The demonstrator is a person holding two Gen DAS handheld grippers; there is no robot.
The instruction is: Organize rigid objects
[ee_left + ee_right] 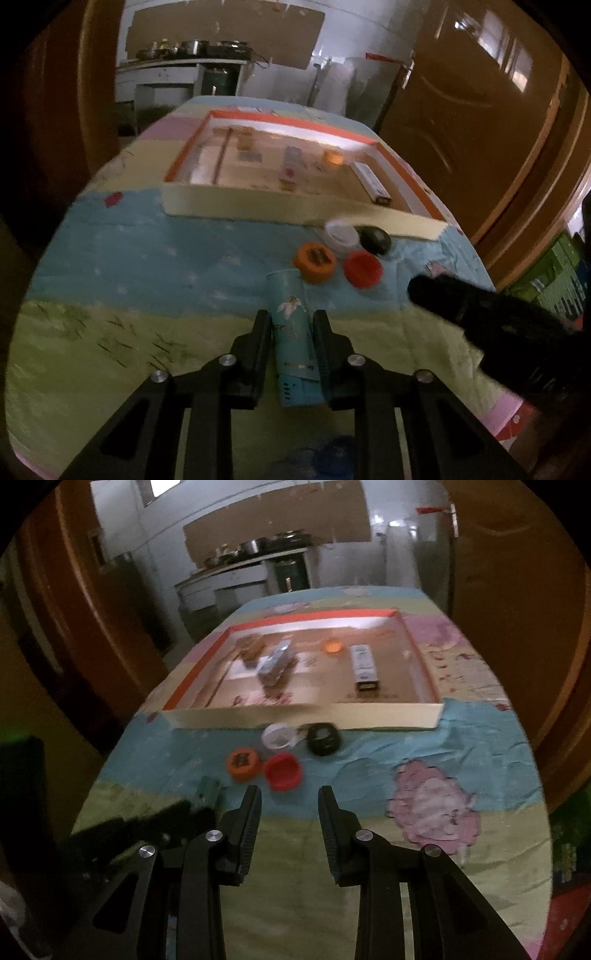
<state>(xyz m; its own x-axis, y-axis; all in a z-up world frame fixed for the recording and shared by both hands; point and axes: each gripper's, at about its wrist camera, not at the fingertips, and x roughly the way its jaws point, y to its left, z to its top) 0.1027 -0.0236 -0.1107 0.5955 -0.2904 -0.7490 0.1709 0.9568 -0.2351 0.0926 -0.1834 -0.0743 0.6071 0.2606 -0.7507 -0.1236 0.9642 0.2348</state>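
Note:
My left gripper [290, 319] is shut on a teal tube with a flower print [293, 332], held lengthwise between the fingers above the cloth. Beyond it lie an orange cap [314, 261], a red cap [362, 268], a white cap [341, 234] and a black round object [375, 239]. My right gripper [290, 795] is open and empty, just short of the red cap [283, 771], with the orange cap [243, 763], white cap [279, 735] and black object [323, 739] beyond. It shows in the left wrist view as a dark shape [480, 314].
A shallow orange-rimmed cardboard tray [280, 206] [369, 716] sits past the caps and holds several small items, including a white box [364, 664] and an orange cap [331, 645]. The table wears a pastel patterned cloth [432, 805]. Brown doors stand on both sides.

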